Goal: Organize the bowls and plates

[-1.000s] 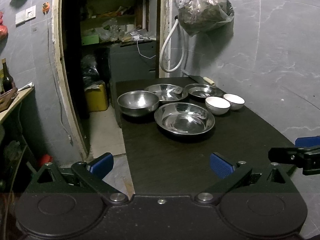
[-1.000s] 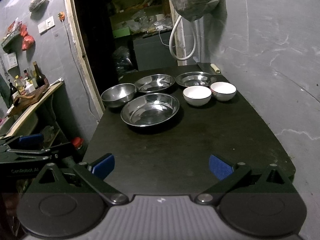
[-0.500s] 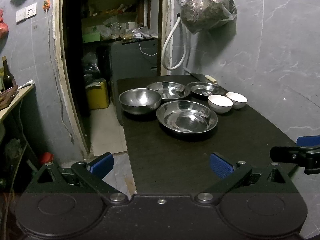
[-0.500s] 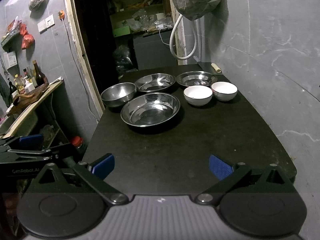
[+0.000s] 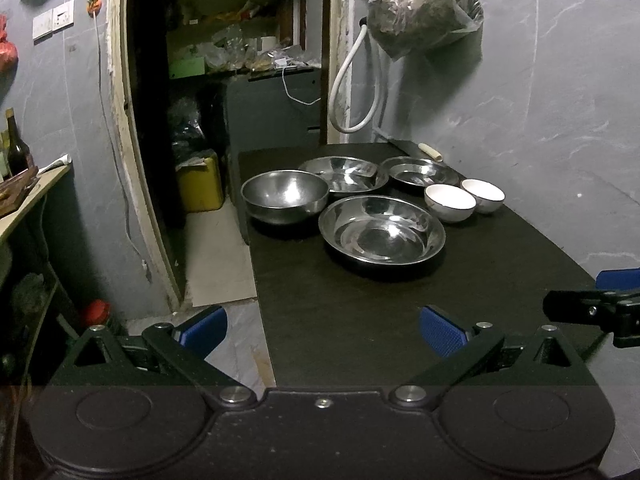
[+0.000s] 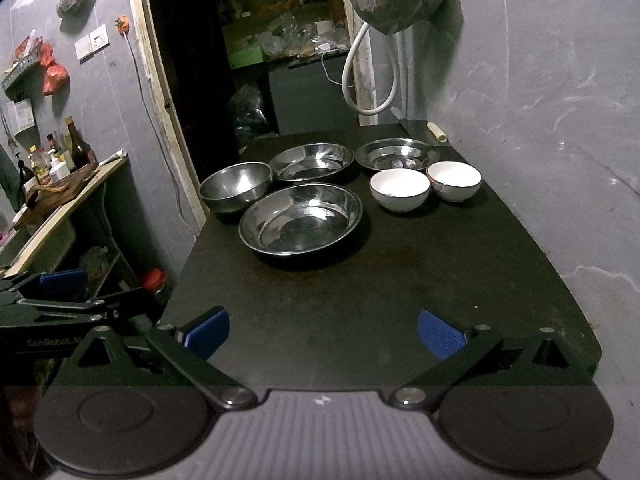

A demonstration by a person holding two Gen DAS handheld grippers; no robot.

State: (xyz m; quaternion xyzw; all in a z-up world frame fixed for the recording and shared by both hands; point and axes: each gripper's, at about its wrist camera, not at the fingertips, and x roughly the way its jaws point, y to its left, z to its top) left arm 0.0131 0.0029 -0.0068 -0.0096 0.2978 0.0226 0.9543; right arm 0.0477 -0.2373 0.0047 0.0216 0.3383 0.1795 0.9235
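Both hand-held grippers, left (image 5: 322, 330) and right (image 6: 322, 332), stay spread apart and empty at the table's (image 6: 360, 288) near end. Since a second ago, nothing has shifted: the steel plates (image 6: 301, 218) and white bowls (image 6: 399, 189) remain grouped at the far end.

Dark table (image 6: 360, 300), four steel dishes (image 6: 301, 218) (one deep), two white bowls (image 6: 399, 189)
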